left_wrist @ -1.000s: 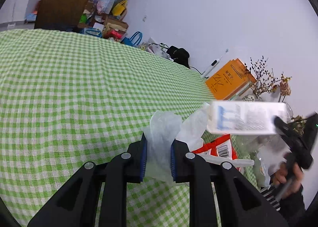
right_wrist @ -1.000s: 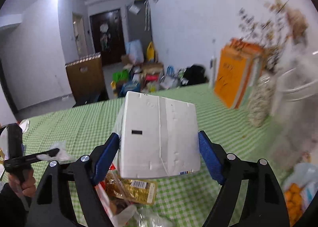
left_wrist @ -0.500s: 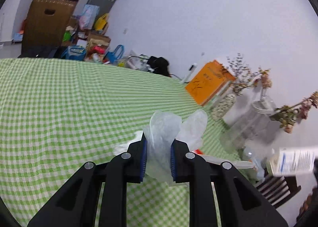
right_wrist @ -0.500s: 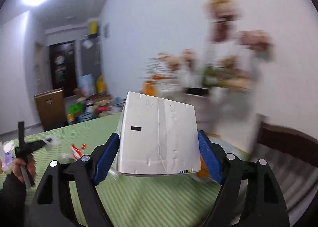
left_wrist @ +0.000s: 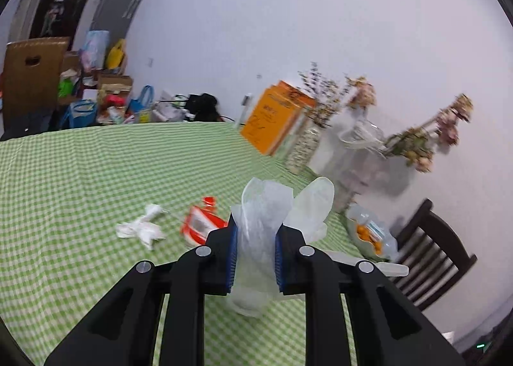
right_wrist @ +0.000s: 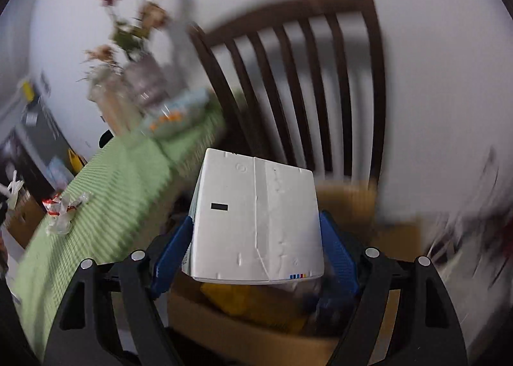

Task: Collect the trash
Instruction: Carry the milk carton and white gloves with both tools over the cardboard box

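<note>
— Translucent plastic, thin and crumpled, that's the disposable glove [left_wrist: 261, 221] my left gripper [left_wrist: 255, 262] pinches tight between its blue pads.

— What lies past it?

— Ahead and to the left of my left tongs, on the green checked tablecloth [left_wrist: 80, 180], a crumpled white tissue [left_wrist: 142, 229], then a red and white snack wrapper [left_wrist: 200, 224] just beside it.

— And your right?

— My right gripper [right_wrist: 255, 250] stands wide, clamped on the two sides of a white rectangular paper carton [right_wrist: 256, 218]. Below the carton sits an open brown cardboard box [right_wrist: 243, 324]; beyond it stands a dark wooden slatted chair [right_wrist: 304, 77], blurred.
</note>
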Demonstrator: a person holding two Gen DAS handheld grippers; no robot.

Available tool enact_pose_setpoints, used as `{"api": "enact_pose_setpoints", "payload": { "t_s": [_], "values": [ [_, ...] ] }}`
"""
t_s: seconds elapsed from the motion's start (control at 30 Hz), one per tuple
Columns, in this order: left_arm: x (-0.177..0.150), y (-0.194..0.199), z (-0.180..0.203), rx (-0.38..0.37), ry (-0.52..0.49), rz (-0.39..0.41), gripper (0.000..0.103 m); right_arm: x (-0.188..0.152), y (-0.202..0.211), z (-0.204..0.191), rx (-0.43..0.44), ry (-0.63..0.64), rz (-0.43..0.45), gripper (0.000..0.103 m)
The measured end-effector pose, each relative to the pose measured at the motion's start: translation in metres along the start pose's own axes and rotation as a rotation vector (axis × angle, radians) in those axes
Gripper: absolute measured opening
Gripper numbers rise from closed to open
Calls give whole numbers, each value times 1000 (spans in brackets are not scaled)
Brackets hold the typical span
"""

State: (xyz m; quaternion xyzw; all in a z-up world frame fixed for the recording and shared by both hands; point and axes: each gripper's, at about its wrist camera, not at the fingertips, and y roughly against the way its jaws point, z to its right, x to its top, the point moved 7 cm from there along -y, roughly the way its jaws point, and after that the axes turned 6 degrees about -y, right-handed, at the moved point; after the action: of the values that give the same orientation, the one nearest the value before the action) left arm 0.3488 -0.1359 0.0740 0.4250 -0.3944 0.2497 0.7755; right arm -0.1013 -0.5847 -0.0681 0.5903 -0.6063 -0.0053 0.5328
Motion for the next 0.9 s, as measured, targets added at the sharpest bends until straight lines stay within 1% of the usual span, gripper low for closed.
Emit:
{"api": "enact_pose_setpoints", "payload": {
  "t_s": [0.03, 0.1, 0.17, 0.2, 0.27, 0.3, 0.37, 0.4, 0.43, 0.53, 0.57, 0.67, 0.73, 0.77, 0.8, 0.83, 0.87, 0.9],
  "values": [
    [-3, 3, 12, -22, -9, -7, 16, -11, -10, 9, -3, -40, -26, 77],
    [-11, 8, 34, -65, -32, -17, 16, -21, -27, 10, -9, -77, -61, 77],
    [-28, 7, 63, -94, -80, -45, 16, -29, -39, 1, -28, -57, -81, 77],
    [-36, 6, 72, -104, -94, -62, 16, -30, -44, -6, -42, -23, -83, 76],
    [-58, -1, 97, -131, -128, -119, 16, -29, -56, -34, -99, 100, -80, 76],
    [-70, -5, 112, -141, -154, -146, 16, -31, -62, -43, -118, 150, -89, 77],
    [-88, -9, 131, -151, -188, -177, 16, -39, -80, -73, -161, 293, -124, 77],
    [-94, -10, 137, -156, -199, -186, 16, -43, -84, -78, -173, 336, -129, 77],
    [-101, -11, 146, -163, -213, -198, 16, -49, -95, -92, -192, 404, -155, 77],
    [-119, -10, 166, -190, -229, -226, 16, -62, -118, -104, -236, 456, -202, 77],
    [-125, -10, 173, -203, -237, -238, 16, -68, -127, -109, -249, 497, -189, 77],
    [-143, -13, 191, -216, -274, -270, 16, -66, -138, -114, -255, 506, -181, 77],
    [-154, -16, 205, -232, -294, -299, 16, -61, -146, -118, -234, 509, -182, 78],
    [-160, -18, 212, -243, -304, -313, 16, -60, -150, -122, -205, 523, -185, 79],
    [-167, -19, 218, -252, -319, -328, 16, -58, -155, -126, -153, 523, -211, 80],
    [-174, -21, 227, -258, -338, -346, 16, -56, -162, -129, -57, 481, -275, 83],
    [-182, -22, 235, -266, -354, -365, 16, -49, -165, -127, 0, 426, -307, 85],
    [-188, -24, 241, -275, -363, -383, 16, -41, -165, -125, 29, 386, -311, 85]
  ]
}}
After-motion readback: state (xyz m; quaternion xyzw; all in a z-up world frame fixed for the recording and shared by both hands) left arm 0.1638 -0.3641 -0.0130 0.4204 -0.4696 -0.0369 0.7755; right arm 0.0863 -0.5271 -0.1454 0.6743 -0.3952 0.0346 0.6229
